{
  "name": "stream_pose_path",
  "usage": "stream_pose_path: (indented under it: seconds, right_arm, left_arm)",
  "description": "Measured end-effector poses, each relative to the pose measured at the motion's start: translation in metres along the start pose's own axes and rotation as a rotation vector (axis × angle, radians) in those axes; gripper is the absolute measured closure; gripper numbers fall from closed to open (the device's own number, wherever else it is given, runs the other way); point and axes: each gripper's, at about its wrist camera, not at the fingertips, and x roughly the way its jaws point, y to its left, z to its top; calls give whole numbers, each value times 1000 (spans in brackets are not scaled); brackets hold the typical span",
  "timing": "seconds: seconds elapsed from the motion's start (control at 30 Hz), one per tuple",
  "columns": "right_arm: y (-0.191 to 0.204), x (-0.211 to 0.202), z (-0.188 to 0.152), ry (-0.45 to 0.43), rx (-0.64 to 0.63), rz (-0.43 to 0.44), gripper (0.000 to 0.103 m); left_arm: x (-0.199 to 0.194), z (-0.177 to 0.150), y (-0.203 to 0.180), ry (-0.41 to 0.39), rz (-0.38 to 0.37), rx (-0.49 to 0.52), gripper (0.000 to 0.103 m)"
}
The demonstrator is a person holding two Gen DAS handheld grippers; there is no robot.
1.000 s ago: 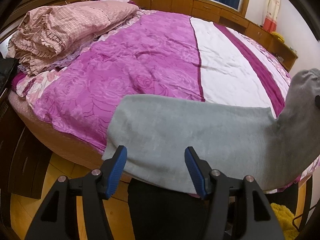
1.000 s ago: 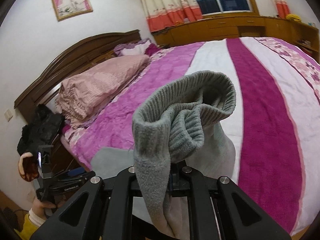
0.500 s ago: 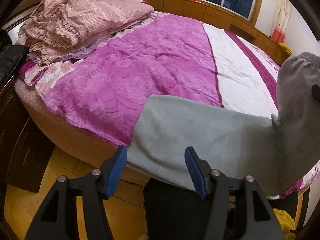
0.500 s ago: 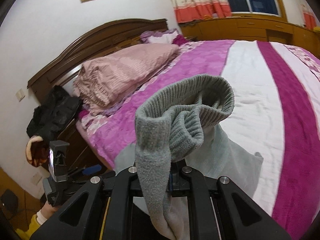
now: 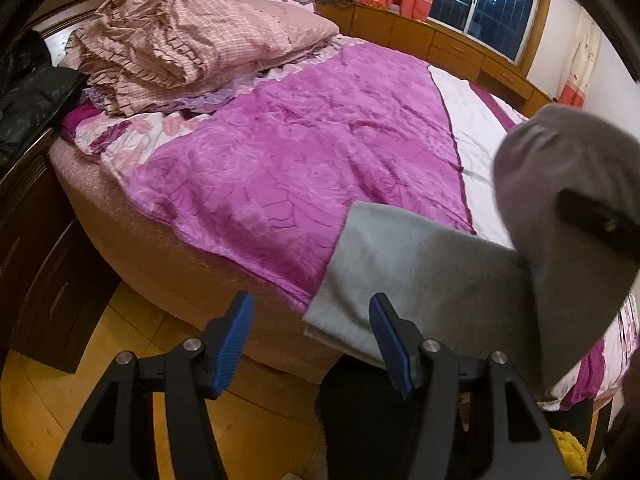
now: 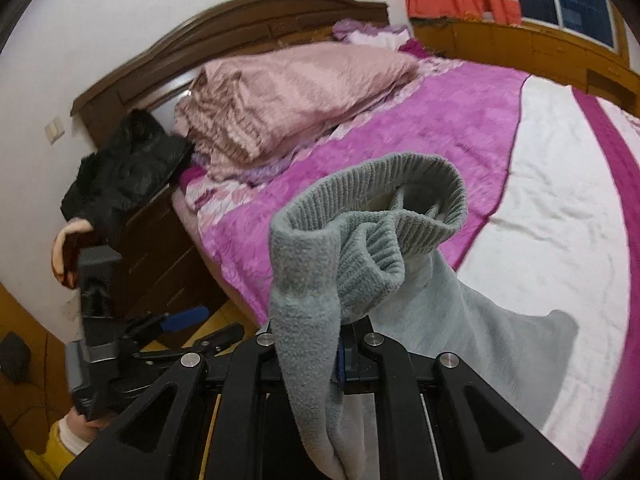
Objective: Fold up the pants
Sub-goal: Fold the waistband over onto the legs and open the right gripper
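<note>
left gripper (image 5: 310,344): black frame, blue-padded fingers (image 5: 236,336) apart, nothing between them | grey fleece pants (image 5: 424,276): lower part flat on the bed's near edge, right part lifted in a raised fold | magenta rose-patterned bedspread (image 5: 304,164): under the pants | pink checked ruffled quilt (image 5: 192,40): bundled at the bed's far left | wooden floor (image 5: 48,392): below

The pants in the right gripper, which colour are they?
Grey pants, clearest in the right wrist view.
</note>
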Motion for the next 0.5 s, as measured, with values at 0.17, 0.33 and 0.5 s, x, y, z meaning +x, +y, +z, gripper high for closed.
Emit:
stream_pose_path:
  seconds: [0.17, 0.33, 0.5]
  right_arm:
    - [7, 45, -10, 98, 39, 65, 95]
    - [14, 79, -19, 156, 24, 70, 91]
    - [22, 96, -24, 221, 26, 118, 71]
  left_arm:
    - [-5, -6, 11, -10, 0, -3, 40]
    - [-5, -13, 21, -7, -8, -23, 40]
    - [-3, -18, 26, 3, -51, -57, 40]
